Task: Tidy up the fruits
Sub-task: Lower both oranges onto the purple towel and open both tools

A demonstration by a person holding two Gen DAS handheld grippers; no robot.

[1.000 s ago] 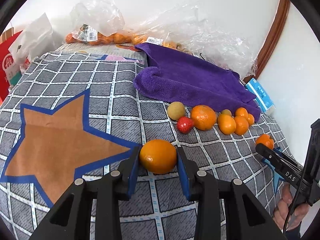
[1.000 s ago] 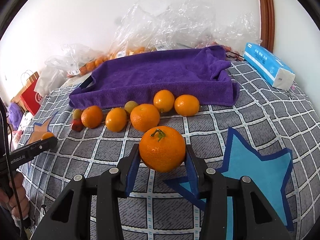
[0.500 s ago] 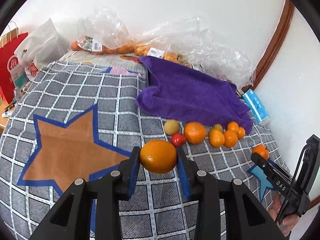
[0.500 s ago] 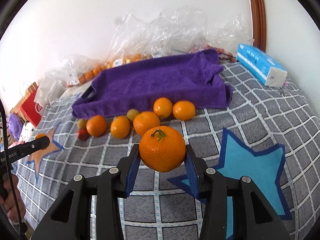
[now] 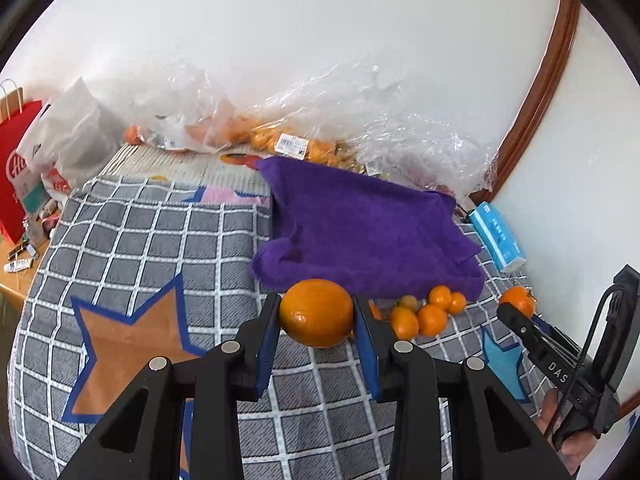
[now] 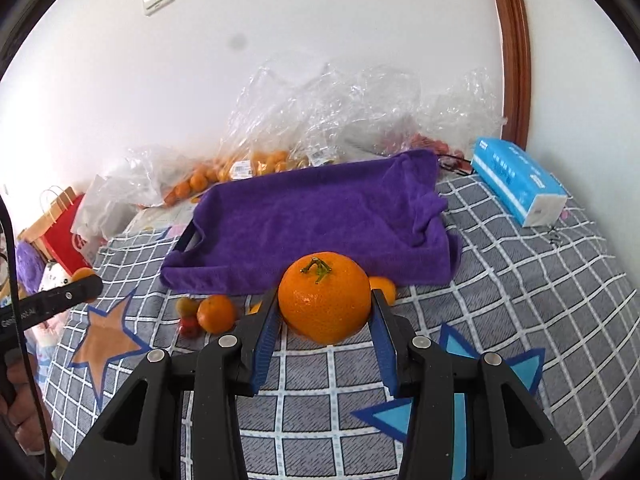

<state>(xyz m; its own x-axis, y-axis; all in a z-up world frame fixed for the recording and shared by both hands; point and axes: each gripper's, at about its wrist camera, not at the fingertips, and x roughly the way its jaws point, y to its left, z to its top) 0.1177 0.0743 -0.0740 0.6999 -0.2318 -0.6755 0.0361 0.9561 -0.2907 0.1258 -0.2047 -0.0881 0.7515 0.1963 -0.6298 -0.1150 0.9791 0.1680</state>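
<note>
My left gripper (image 5: 316, 314) is shut on a smooth orange (image 5: 316, 312) and holds it in the air above the checked cloth. My right gripper (image 6: 325, 306) is shut on an orange with a green stem (image 6: 324, 298), also lifted. A purple towel (image 5: 360, 228) lies over a tray at the back; it also shows in the right wrist view (image 6: 316, 220). A row of small oranges (image 5: 430, 314) and a red fruit (image 6: 189, 326) lies on the cloth in front of the towel. The right gripper with its orange shows at the right of the left wrist view (image 5: 516, 306).
Clear plastic bags with oranges (image 5: 280, 140) pile up against the wall behind the towel. A blue tissue pack (image 6: 520, 182) lies at the right. A red paper bag (image 5: 16, 176) and a white bag (image 5: 76, 136) stand past the bed's left edge. The checked cloth (image 5: 140, 240) has star patches.
Both grippers have risen and pulled back with their oranges; the cloth and fruit row now look lower and farther. Both stay shut on their oranges.
</note>
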